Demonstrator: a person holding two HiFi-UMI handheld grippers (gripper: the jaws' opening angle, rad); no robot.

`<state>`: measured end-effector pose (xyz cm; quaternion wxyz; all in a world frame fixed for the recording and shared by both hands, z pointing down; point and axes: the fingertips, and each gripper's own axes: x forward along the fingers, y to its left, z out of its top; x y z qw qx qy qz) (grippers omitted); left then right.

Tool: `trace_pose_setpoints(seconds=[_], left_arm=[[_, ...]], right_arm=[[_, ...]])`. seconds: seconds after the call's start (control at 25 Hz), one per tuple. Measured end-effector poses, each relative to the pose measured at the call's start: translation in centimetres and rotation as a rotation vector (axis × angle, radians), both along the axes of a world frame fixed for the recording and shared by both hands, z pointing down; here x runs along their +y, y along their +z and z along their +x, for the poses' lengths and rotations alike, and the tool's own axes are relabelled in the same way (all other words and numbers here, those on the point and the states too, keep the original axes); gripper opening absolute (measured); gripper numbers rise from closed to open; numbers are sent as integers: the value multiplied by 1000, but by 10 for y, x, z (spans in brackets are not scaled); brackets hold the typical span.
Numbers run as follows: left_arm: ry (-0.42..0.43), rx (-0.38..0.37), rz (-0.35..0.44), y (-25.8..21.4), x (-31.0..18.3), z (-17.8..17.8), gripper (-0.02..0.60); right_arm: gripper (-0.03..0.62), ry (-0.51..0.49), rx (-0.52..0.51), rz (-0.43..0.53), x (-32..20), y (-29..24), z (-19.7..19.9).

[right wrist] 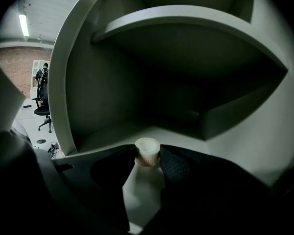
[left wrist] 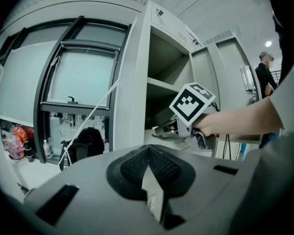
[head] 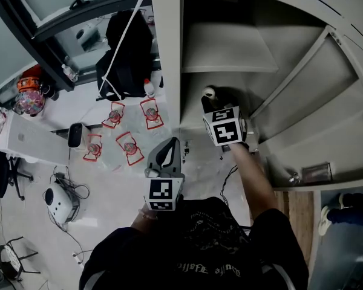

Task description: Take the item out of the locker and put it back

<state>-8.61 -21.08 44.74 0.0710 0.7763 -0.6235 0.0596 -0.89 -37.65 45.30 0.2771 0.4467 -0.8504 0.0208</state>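
Observation:
A grey metal locker (head: 169,53) stands open, with one shelf (head: 230,59) across it. My right gripper (head: 213,101) reaches into the compartment under that shelf. It is shut on a white bottle (right wrist: 143,185) with a pale cap (right wrist: 147,150), held just above the compartment floor (right wrist: 112,133). The cap (head: 209,92) shows past the marker cube in the head view. The left gripper view shows the right gripper (left wrist: 161,129) at the locker's mouth. My left gripper (head: 168,144) hangs outside the locker's left post, shut with nothing in it (left wrist: 149,153).
The locker door (head: 317,119) stands open to the right. Left of the locker a white table (head: 121,174) carries several red-edged packets (head: 129,147), a small white bottle (head: 149,88) and a black bag (head: 128,53). A person (left wrist: 266,77) stands far off.

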Motion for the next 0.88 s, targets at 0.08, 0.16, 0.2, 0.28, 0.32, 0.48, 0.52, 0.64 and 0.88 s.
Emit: trace_pose_setpoints(seconds=[0.08,0.16,0.2,0.28,0.32,0.48,0.52,0.64,0.88], left_arm=[[2,3,-3,1,-1,0,8],[6,4,-4,1,-2,1,8],[7,4,-5,2,-3,2,8],[10,3,-5,2,-3,2,8],[11,2,-4,2,-3,1,8],[17,3,-7,4,-1,2,8],[19,2,-8,4,-1,2,8],[21,-2,-10,4,1,1,8],[10,27,-28,8,2,-4,8]], right_arm=[[161,6,1,-12,-2,3,1],[161,17,4,-32,-4,6,3],[161,19,7,-39,-4,8,4],[161,16,12,-43,-6,10,3],[161,12,16,-44,-6,10,3],[162,2,40,-68,-3,12,1],[163,2,40,-70,-3,12,1],[163,6,39,-72,-5,12,2],[168,8,36,-75,-5,13,2]])
